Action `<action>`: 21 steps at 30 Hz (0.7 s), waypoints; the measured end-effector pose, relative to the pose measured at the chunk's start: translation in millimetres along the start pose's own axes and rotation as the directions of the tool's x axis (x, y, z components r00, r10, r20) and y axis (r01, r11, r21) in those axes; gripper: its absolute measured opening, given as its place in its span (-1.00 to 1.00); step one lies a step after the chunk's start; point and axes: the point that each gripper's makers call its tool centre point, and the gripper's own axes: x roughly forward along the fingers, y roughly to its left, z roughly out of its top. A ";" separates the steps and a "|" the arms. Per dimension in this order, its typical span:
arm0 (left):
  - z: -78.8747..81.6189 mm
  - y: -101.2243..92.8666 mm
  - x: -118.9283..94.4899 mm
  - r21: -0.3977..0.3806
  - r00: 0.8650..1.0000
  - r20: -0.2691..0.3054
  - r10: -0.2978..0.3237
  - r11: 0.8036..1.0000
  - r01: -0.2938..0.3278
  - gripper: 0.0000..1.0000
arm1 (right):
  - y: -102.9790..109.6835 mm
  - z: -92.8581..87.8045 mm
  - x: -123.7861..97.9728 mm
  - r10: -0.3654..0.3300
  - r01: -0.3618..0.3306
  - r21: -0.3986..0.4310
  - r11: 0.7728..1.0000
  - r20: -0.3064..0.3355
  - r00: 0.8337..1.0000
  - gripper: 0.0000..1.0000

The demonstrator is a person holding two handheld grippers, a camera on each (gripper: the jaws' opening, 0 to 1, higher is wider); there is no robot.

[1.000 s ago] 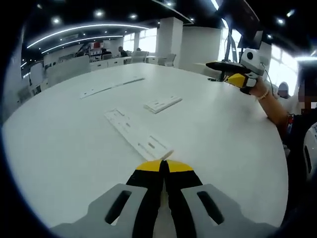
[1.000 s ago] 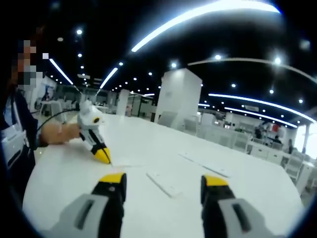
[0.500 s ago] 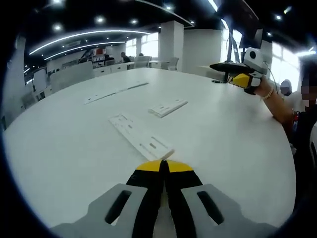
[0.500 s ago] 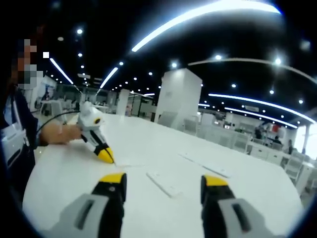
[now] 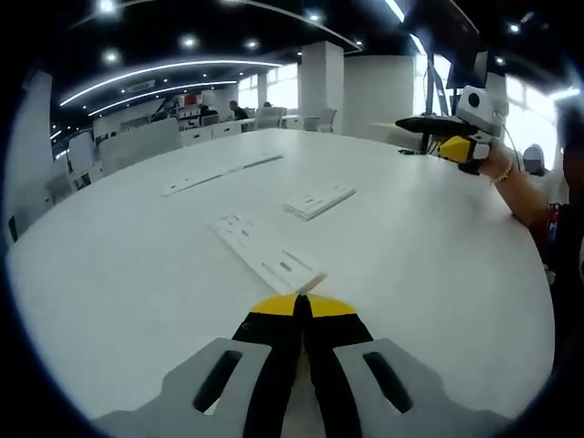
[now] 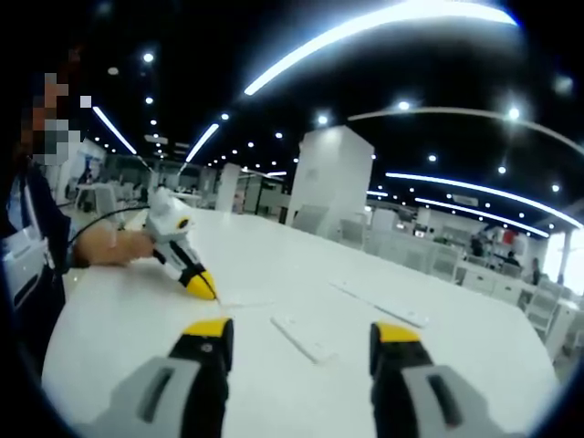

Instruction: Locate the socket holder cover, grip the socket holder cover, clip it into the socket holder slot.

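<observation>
Lying flat on the round white table [image 5: 137, 283], the long white socket holder [image 5: 265, 253] served as the landmark for everything else. In the left gripper view, the left gripper [image 5: 302, 308] sat low over the table just short of the holder's near end, its yellow-tipped jaws pressed together with nothing between them. Beyond the holder, toward the table's middle, lay a shorter white plastic piece, apparently the socket holder cover [image 5: 319, 201], apart from the holder and untouched. Farther past the holder, near the far edge, lay two thin white strips [image 5: 219, 172], end to end.

To the right of the holder and well away from it, the right gripper [image 5: 461, 146] was held up above the table's rim by a hand with a bracelet at the wrist, the forearm reaching in from the table's edge.

In the right gripper view, the right gripper [image 6: 299, 336] had its jaws spread wide and empty, aimed level across the table. The cover [image 6: 304, 338] lay on the table between them and beyond the tips. The left gripper [image 6: 196, 282] came in from the left, tilted downward with its yellow tip close to the holder [image 6: 239, 299], gripped by a hand [image 6: 114, 246].
</observation>
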 end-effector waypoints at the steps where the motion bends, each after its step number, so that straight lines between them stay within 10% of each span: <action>1: 0.1 0.1 0.2 -0.001 1.000 0.000 0.002 1.000 -0.002 -0.93 | 0.4 0.3 0.1 0.002 -0.002 -0.001 1.000 0.000 1.000 0.22; 21: 3.8 4.1 5.8 0.021 0.999 -0.003 0.052 0.998 -0.051 -0.93 | 2.7 3.4 -0.6 0.008 -0.008 -0.012 1.000 0.003 1.000 0.22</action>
